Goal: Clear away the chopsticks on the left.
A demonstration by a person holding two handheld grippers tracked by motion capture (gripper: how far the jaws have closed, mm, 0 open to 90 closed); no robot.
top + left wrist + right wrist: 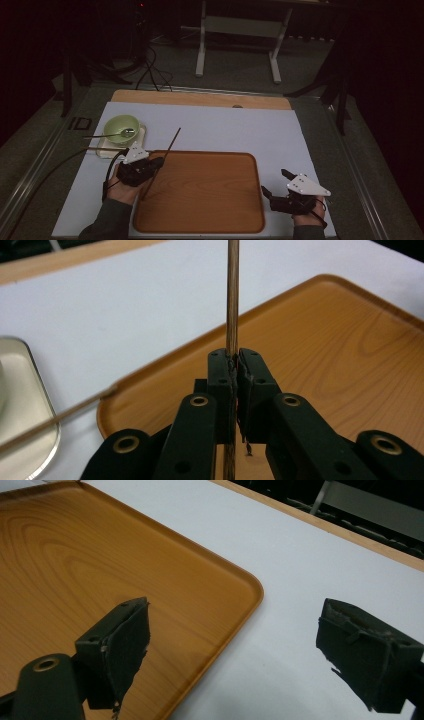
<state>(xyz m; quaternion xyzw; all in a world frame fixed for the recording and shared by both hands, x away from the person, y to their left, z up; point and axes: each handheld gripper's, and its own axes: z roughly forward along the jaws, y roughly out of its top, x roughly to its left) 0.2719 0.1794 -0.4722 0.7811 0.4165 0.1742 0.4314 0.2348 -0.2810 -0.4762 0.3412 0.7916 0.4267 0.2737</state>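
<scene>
In the high view, the left gripper point(156, 165) sat at the lower left of centre, over the left edge of the wooden tray point(210, 220), its jaws pressed together on a thin brown chopstick point(172, 142). The chopstick ran slantwise from the upper right, above the tray's far edge, down through the jaws to the tray's left part. In the left gripper view the chopstick point(232, 300) rose straight up the middle of the frame, pinched between the two black pads, with the tray point(350, 365) lying beneath and to the right. A second chopstick point(102, 148) lay at the left of the high view on a small pale plate point(142, 132), which also bore a green bowl point(116, 124) with a spoon point(107, 135) in it. The right gripper point(275, 184) rested at the lower right, beside the tray's right edge, its jaws spread wide with nothing between them; its own view showed one jaw over the tray point(60, 555) and the other over the white mat point(300, 560).
</scene>
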